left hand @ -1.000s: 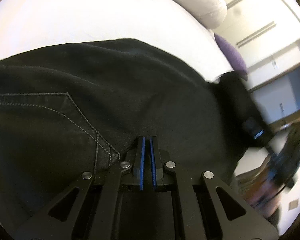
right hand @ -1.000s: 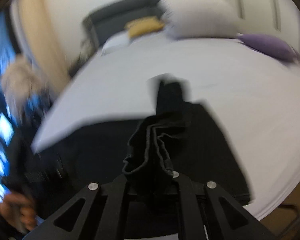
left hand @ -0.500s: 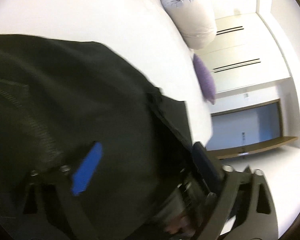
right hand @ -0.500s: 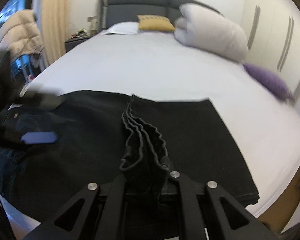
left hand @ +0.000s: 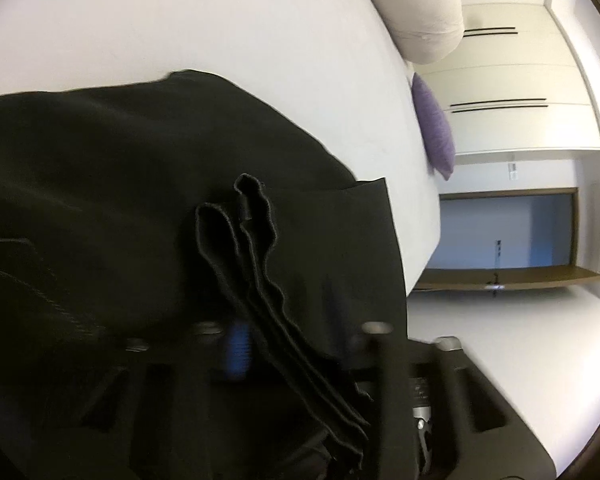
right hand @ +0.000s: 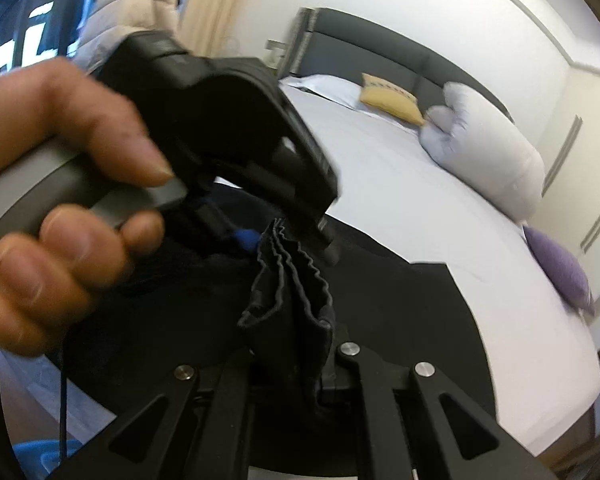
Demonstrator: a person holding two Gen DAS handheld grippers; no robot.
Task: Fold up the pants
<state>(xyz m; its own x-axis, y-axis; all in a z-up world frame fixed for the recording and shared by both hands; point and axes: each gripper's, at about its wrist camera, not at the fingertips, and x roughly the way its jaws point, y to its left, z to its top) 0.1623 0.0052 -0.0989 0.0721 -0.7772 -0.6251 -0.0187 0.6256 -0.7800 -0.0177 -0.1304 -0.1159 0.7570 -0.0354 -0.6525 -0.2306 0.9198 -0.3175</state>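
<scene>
Black pants (left hand: 120, 168) lie spread on the white bed (left hand: 220, 32). My right gripper (right hand: 296, 368) is shut on the bunched leg hems (right hand: 292, 300) and holds them up above the pants (right hand: 420, 300). My left gripper (left hand: 296, 336) is open, with its jaws on either side of the same hem bundle (left hand: 260, 272); one blue pad (left hand: 238, 348) shows at the left. In the right wrist view the left gripper (right hand: 284, 232), held by a hand (right hand: 68, 168), reaches the top of the bundle.
A large grey pillow (right hand: 488, 148), a yellow cushion (right hand: 388, 98) and a purple cushion (right hand: 556, 268) lie on the bed near the dark headboard (right hand: 380, 52). The bed's near edge (right hand: 540, 408) drops to the floor. White wardrobes (left hand: 512, 92) stand beyond.
My left gripper has opened, left the waist area and swung over to the hem bundle held by my right gripper. The right gripper has kept its hold.
</scene>
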